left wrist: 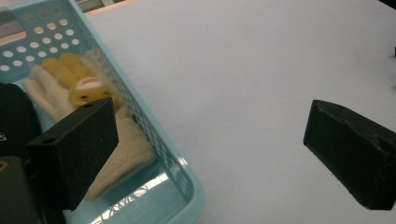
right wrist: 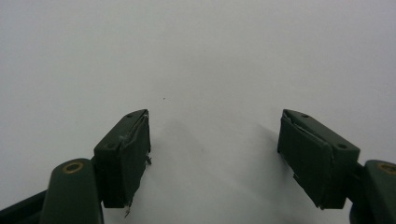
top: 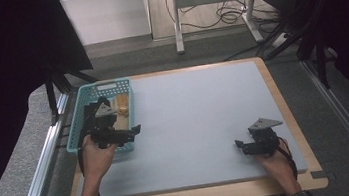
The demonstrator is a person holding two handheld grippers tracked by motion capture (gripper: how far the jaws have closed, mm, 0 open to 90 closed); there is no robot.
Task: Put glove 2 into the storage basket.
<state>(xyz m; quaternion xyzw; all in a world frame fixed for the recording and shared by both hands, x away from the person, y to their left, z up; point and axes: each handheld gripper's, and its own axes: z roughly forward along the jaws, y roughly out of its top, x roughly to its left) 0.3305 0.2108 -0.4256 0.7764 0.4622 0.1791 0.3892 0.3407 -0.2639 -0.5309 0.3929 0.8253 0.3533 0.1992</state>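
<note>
A light blue perforated basket (top: 77, 131) stands at the left edge of the grey mat. Inside it lie a cream glove (left wrist: 123, 140) with a yellow soft toy (left wrist: 79, 84) on it, and a dark object (left wrist: 14, 116) at the left. My left gripper (top: 124, 134) hovers over the basket's near right corner, open and holding nothing; in the left gripper view one jaw is over the basket and the other over the mat. My right gripper (top: 249, 147) rests low over the mat at the near right, open, with bare mat between its jaws (right wrist: 215, 154).
The grey mat (top: 200, 115) covers a wooden table (top: 296, 123). A metal rail (top: 40, 170) runs along the table's left side. A desk frame with cables (top: 217, 7) stands on the floor beyond the table.
</note>
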